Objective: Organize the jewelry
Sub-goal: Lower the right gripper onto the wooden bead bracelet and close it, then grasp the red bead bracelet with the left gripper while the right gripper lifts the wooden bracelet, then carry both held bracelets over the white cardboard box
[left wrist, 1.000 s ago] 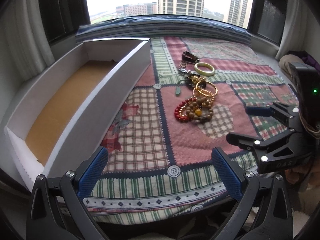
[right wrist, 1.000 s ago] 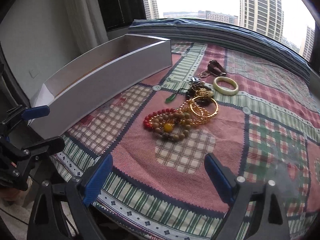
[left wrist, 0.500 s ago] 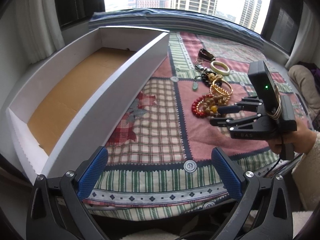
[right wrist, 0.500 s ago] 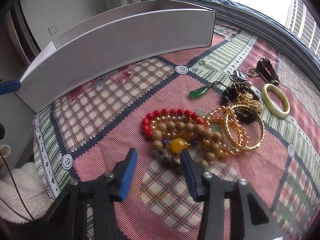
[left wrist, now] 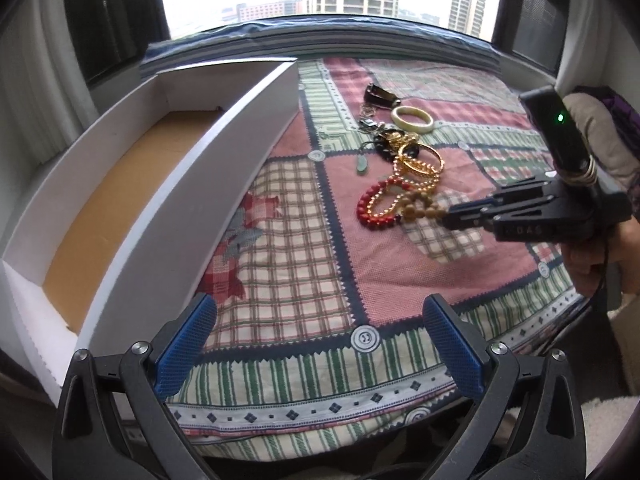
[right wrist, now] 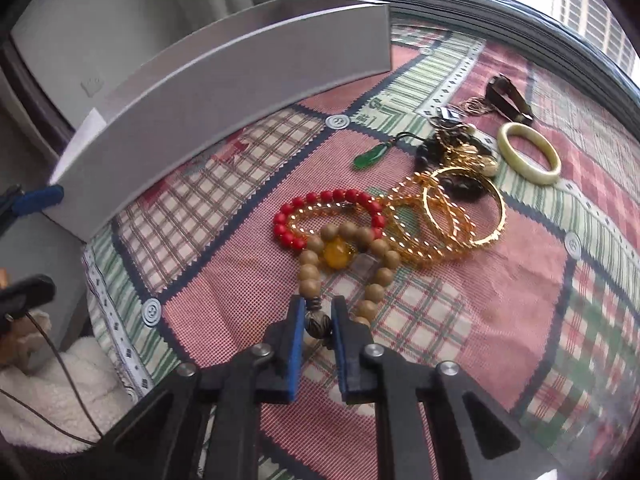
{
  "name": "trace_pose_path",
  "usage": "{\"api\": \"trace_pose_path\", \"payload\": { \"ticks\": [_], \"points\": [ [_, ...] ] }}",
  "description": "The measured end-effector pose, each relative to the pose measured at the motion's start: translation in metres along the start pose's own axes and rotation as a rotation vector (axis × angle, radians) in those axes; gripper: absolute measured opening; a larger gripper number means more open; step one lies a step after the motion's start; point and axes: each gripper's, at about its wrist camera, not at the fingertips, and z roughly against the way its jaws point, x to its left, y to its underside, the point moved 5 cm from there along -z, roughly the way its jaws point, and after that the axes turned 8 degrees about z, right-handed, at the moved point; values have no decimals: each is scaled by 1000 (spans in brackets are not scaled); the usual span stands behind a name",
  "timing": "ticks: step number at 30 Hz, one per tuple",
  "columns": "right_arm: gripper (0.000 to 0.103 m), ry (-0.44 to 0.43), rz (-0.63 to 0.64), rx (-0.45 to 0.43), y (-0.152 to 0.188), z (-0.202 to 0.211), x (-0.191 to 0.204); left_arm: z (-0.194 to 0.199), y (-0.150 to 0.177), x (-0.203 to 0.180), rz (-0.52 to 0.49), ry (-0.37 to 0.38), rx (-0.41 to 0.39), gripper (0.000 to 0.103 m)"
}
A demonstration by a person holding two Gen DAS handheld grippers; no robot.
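Patchwork quilt [right wrist: 500, 320] by the window. My right gripper [right wrist: 318, 326] is closing on the wooden bead bracelet's [right wrist: 344, 256] dark bead at the pile's near edge; left gripper [left wrist: 316, 344] wide open, empty. White box [left wrist: 192, 184] at left empty, nothing sorted yet.

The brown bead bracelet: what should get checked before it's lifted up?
1. Right tongs around the brown bead bracelet: ok, closing on its dark carved bead.
2. Grip firm: cannot tell.
3. Bracelet free of the red bead bracelet and amber strands: not ok, they overlap.
4. White box has room: ok, nothing seen inside.
5. Left tongs out of the way: ok, open, away from the pile.
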Motion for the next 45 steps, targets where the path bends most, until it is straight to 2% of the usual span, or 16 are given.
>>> {"api": "trace_pose_path", "payload": {
  "ticks": [6, 10, 12, 13, 17, 19, 23, 27, 29, 31, 33, 34, 37, 40, 45],
  "points": [
    [14, -59, -381, -139, 32, 53, -42, -38, -18, -29, -40, 203, 91, 102],
    [14, -36, -498, -162, 57, 62, -54, -65, -35, -59, -85, 286, 119, 101],
    [14, -38, -530, -173, 65, 63, -54, -79, -42, -73, -132, 287, 119, 90],
    [14, -43, -540, -179, 68, 65, -53, -87, -43, -79, -162, 279, 125, 77],
    [14, -42, -540, -202, 74, 74, -46, -119, -45, -92, -231, 251, 158, 57],
    [14, -46, -541, -214, 75, 80, -43, -132, -45, -92, -234, 249, 185, 35],
    [14, -40, -533, -226, 77, 87, -40, -142, -46, -89, -223, 251, 191, 21],
    [14, -40, -536, -227, 81, 89, -40, -143, -46, -96, -279, 229, 178, 21],
    [14, -39, -544, -220, 81, 86, -43, -143, -46, -100, -298, 223, 181, 32],
    [14, -40, -561, -212, 81, 82, -47, -144, -45, -103, -312, 212, 180, 35],
    [14, -43, -588, -211, 81, 79, -54, -142, -43, -106, -327, 199, 168, 31],
    [14, -34, -605, -201, 82, 77, -59, -141, -42, -106, -320, 209, 172, 15],
    [14, -2, -668, -155, 92, 65, -80, -138, -41, -101, -274, 219, 188, 15],
    [15, -43, -751, -138, 104, 57, -96, -130, -41, -92, -214, 250, 190, 15],
    [21, -46, -776, -91, 113, 50, -103, -113, -41, -77, -149, 282, 181, 15]
  ]
}}
